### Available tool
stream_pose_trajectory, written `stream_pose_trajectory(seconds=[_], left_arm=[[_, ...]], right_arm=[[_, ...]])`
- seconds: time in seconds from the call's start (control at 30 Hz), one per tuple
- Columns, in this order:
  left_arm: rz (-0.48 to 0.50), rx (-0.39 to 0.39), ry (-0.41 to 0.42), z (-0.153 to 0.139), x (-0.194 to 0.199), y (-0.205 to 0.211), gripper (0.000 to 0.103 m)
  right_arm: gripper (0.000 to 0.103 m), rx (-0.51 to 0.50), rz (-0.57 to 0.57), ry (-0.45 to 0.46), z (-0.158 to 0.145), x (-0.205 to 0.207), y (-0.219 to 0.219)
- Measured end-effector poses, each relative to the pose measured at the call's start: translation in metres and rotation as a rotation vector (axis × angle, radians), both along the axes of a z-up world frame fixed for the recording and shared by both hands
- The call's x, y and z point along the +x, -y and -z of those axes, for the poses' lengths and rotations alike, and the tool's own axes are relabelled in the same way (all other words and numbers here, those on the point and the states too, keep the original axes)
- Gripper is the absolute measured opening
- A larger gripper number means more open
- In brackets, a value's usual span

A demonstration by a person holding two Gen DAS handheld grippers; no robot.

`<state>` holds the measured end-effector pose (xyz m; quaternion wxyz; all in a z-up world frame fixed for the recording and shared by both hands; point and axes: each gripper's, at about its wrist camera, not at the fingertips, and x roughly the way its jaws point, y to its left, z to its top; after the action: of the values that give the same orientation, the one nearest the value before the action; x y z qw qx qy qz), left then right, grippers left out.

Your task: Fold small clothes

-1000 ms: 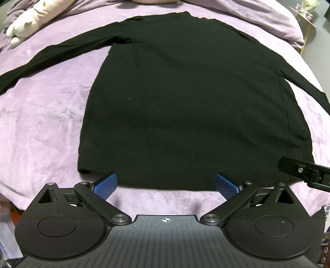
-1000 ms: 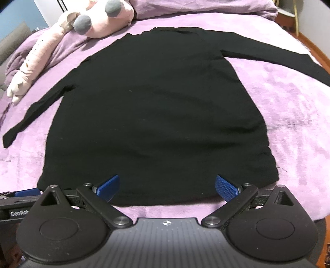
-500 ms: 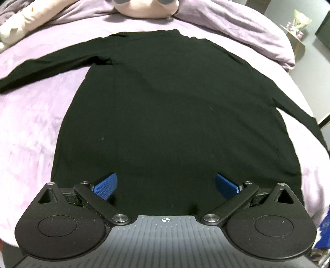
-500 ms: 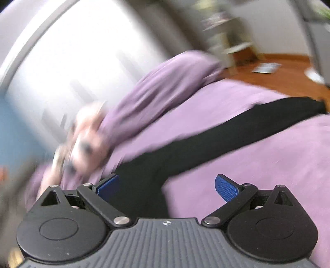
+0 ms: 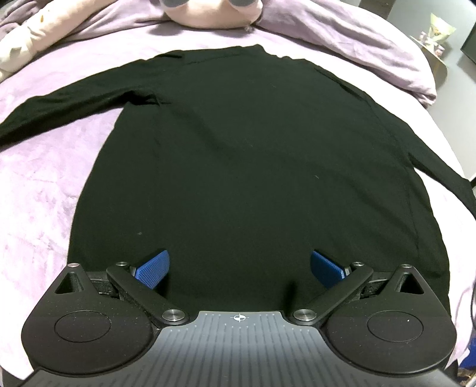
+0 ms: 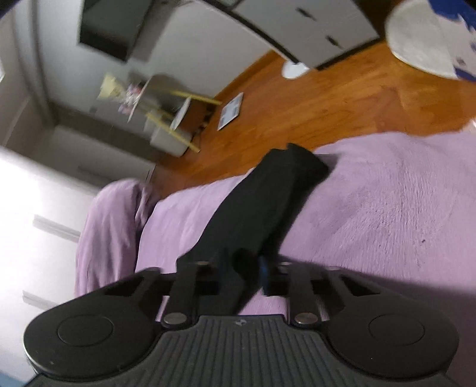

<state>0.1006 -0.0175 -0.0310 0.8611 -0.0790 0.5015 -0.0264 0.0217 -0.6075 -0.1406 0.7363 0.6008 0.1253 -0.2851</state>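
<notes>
A black long-sleeved shirt (image 5: 253, 163) lies flat on the purple blanket (image 5: 35, 184), with both sleeves spread outward. My left gripper (image 5: 239, 268) hovers open over the middle of the hem, and nothing sits between its blue pads (image 5: 151, 268). In the tilted right wrist view, the shirt's right sleeve (image 6: 261, 202) runs from the bed's edge down into my right gripper (image 6: 247, 271). Its jaws are closing, the fingers nearly together with the black sleeve fabric pinched between them.
A pink plush toy (image 5: 208, 15) and a bunched purple duvet (image 5: 357, 38) lie beyond the collar. Past the bed edge there is wooden floor (image 6: 327, 101), a small side table (image 6: 166, 110) and white cabinets (image 6: 297, 29).
The left gripper drifted from the hem's left part toward its middle. The right gripper swung away from the hem to the right sleeve, rolled over, and went from wide open to closed on the sleeve.
</notes>
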Motion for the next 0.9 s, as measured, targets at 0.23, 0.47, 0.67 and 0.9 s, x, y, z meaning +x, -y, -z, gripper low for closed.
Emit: stream_pose_trajectory(seconds=[0.23,0.47,0.67,0.9], left_arm=[[-0.012,0.000,0.027,-0.006,0.014,-0.009,0.103],[0.027,-0.091,0.125,-0.024,0.043,-0.001,0.103],[0.069,-0.186,0.133,-0.015,0.082,0.008,0.103],[0.055,-0.346,0.084,0.005,0.139,0.010,0.090]], right_arm=[[0.003,-0.317,-0.179,-0.012,-0.068,0.039,-0.033],[0.010,-0.749,-1.051,0.226,-0.140,0.108,-0.230],[0.037,-0.669,-1.301,0.037,-0.084,0.123,-0.301],[0.037,-0.476,-1.164,-0.059,-0.041,0.084,-0.281]])
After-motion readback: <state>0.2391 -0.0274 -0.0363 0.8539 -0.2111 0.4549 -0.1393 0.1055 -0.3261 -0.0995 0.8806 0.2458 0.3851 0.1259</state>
